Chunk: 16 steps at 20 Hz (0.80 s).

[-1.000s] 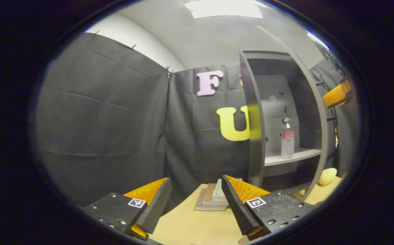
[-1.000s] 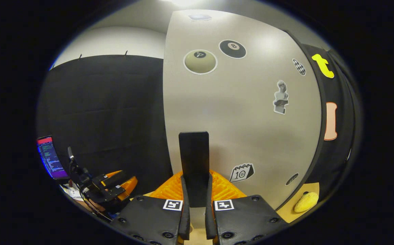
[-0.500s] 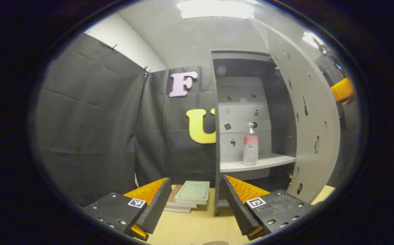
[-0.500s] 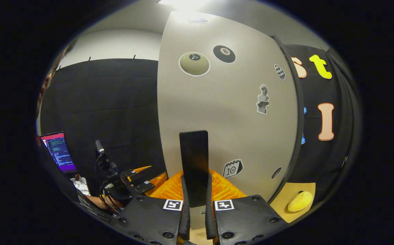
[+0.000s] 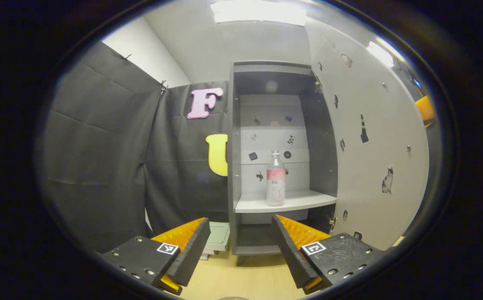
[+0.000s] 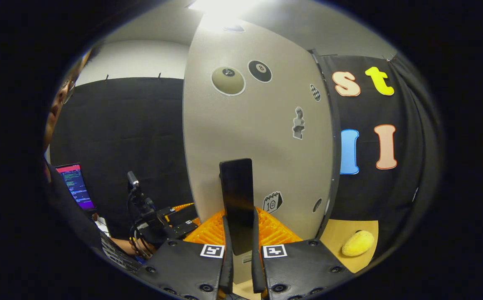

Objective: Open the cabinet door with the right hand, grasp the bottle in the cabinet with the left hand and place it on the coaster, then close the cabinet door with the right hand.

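Observation:
In the left gripper view the grey cabinet (image 5: 233, 166) stands open, its door (image 5: 375, 158) swung out to the right. A clear bottle (image 5: 275, 180) with a pink band stands upright on the inner shelf (image 5: 304, 203). My left gripper (image 5: 238, 250) is open and empty, low in front of the cabinet and well short of the bottle. In the right gripper view my right gripper (image 6: 239, 246) is shut on the door's black handle (image 6: 236, 200), against the stickered outer face of the door (image 6: 258, 137).
Stacked books (image 5: 216, 237) lie on the wooden table (image 5: 245, 279) left of the cabinet. A yellow lemon-like object (image 6: 358, 243) rests on the table beyond the door. A person (image 6: 64, 137), a lit screen (image 6: 74, 185) and the other gripper (image 6: 170, 223) are at left.
The door has swung farther open, pulled by my right gripper. The left gripper view has turned to face the cabinet, so the bottle sits near centre.

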Motion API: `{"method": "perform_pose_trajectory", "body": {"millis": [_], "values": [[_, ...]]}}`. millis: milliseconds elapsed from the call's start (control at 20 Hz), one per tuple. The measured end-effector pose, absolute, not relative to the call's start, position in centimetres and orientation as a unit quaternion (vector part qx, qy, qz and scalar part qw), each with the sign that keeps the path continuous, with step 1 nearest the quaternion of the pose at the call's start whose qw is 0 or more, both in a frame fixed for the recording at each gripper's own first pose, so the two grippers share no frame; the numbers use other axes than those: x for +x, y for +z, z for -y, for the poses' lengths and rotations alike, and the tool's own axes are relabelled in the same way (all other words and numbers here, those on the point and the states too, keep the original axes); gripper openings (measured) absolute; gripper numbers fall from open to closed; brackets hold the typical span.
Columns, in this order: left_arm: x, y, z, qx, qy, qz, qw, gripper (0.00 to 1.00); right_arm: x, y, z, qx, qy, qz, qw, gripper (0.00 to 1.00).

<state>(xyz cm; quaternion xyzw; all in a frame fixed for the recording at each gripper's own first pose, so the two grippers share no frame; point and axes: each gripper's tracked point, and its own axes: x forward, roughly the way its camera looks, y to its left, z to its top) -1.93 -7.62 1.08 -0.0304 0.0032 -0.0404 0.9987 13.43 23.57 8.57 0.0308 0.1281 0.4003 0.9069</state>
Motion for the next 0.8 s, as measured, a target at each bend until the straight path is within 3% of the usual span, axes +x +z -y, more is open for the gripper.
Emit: {"method": "perform_pose_trajectory", "body": {"millis": [650, 800], "values": [[-0.3, 2.1, 16.5, -0.029, -0.096, 0.006, 0.995, 0.91, 14.4, 9.2, -16.1, 0.044, 0.311, -0.114, 0.942, 0.19], [0.2, 2.5, 17.7, -0.025, -0.103, 0.007, 0.994, 0.91, 14.7, 9.1, -16.5, 0.064, 0.319, -0.118, 0.938, 0.15]]}}
